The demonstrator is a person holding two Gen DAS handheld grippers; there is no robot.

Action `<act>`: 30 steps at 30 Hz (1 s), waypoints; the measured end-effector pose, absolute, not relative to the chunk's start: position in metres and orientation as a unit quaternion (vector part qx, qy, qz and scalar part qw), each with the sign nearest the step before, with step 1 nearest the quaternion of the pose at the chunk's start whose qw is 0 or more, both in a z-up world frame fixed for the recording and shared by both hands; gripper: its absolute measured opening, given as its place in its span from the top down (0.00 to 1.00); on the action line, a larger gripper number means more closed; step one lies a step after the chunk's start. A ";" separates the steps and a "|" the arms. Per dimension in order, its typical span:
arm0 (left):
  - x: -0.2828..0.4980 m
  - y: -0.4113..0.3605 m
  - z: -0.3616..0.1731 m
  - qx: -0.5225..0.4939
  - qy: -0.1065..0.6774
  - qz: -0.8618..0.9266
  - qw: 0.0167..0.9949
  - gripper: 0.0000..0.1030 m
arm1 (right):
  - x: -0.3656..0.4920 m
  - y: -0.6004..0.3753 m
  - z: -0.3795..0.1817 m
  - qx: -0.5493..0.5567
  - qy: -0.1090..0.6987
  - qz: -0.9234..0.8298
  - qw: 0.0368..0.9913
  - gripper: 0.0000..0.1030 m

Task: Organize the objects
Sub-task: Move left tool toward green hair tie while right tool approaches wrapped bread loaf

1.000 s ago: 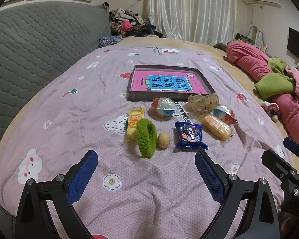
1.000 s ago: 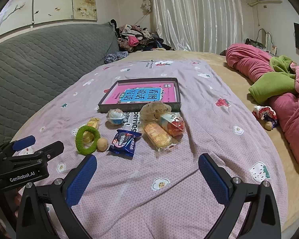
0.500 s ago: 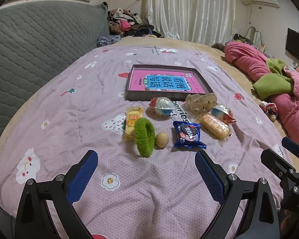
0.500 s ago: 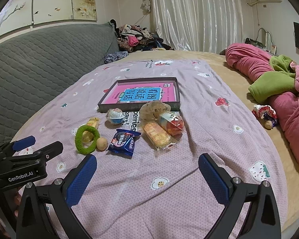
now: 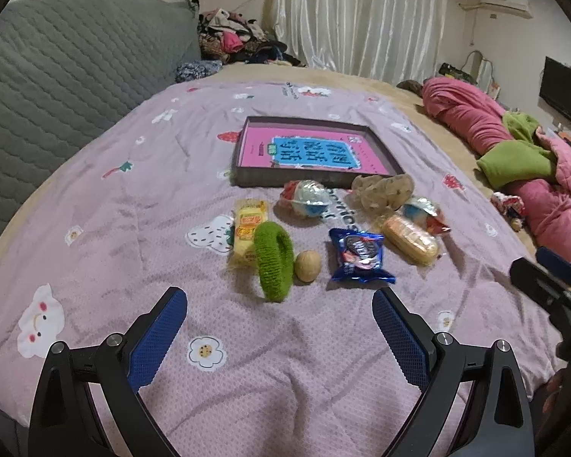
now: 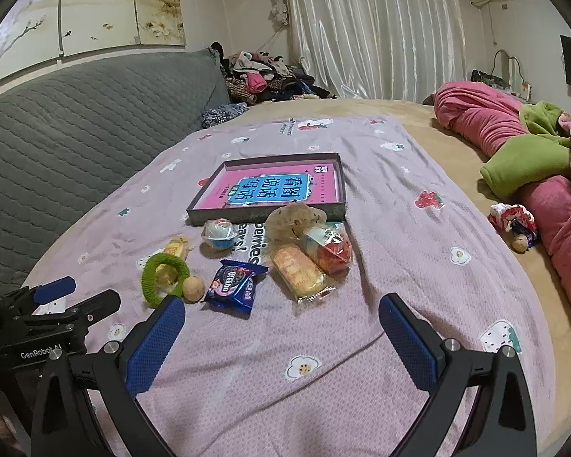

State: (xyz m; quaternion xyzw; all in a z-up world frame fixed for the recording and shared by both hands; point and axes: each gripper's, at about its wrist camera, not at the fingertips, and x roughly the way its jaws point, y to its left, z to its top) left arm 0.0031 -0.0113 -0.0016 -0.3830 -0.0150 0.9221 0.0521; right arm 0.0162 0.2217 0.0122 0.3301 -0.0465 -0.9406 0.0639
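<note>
Left hand-held gripper [image 5: 279, 318] spread wide, empty, hovering over the bed [image 5: 95, 198] short of the green ring [image 5: 273, 261]; right hand-held gripper [image 6: 281, 323] likewise wide and empty. Judged barely begun: box [image 6: 274, 188] holding only a pink book, nothing sorted in yet. Left to do: ring, nut [image 5: 307, 265], blue packet [image 5: 359, 255], yellow packet [image 5: 249, 228], wrapped cake [image 5: 411, 239], egg toy [image 5: 308, 198] and other snacks, all clustered just before the box.
</note>
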 end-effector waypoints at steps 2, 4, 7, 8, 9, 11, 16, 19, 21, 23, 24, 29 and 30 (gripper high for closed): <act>-0.002 -0.011 -0.005 -0.388 -0.012 0.920 0.049 0.05 | 0.012 0.225 0.010 0.332 -0.048 -0.940 0.064 0.00; -0.006 -0.012 -0.009 -0.392 -0.017 0.918 0.050 0.05 | 0.008 0.228 0.008 0.336 -0.050 -0.939 0.063 0.00; -0.013 -0.012 -0.013 -0.397 -0.024 0.916 0.053 0.05 | 0.002 0.231 0.003 0.341 -0.054 -0.936 0.066 0.00; -0.016 -0.012 -0.015 -0.398 -0.026 0.915 0.053 0.05 | 0.000 0.231 0.002 0.342 -0.053 -0.936 0.066 0.00; -0.017 -0.013 -0.017 -0.399 -0.027 0.915 0.053 0.05 | -0.003 0.232 0.000 0.342 -0.053 -0.936 0.065 0.00; -0.021 -0.013 -0.019 -0.401 -0.031 0.914 0.052 0.05 | -0.007 0.232 -0.003 0.344 -0.046 -0.936 0.063 0.00; -0.035 -0.010 -0.029 -0.417 -0.039 0.906 0.060 0.05 | -0.021 0.235 -0.015 0.355 -0.038 -0.933 0.055 0.00; -0.043 -0.007 -0.034 -0.424 -0.044 0.903 0.059 0.05 | -0.031 0.236 -0.020 0.361 -0.030 -0.931 0.051 0.00; -0.047 -0.007 -0.037 -0.428 -0.044 0.901 0.055 0.05 | -0.038 0.237 -0.022 0.362 -0.023 -0.931 0.047 0.00; -0.052 -0.006 -0.041 -0.431 -0.043 0.900 0.050 0.05 | -0.046 0.236 -0.026 0.368 -0.013 -0.929 0.047 0.00; -0.054 -0.005 -0.043 -0.430 -0.039 0.901 0.046 0.05 | -0.049 0.235 -0.028 0.370 -0.010 -0.928 0.050 0.00; -0.066 -0.002 -0.052 -0.439 -0.036 0.897 0.045 0.05 | -0.064 0.227 -0.045 0.387 0.003 -0.920 0.061 0.00; -0.067 -0.003 -0.053 -0.441 -0.038 0.896 0.046 0.05 | -0.067 0.226 -0.048 0.390 0.005 -0.919 0.060 0.00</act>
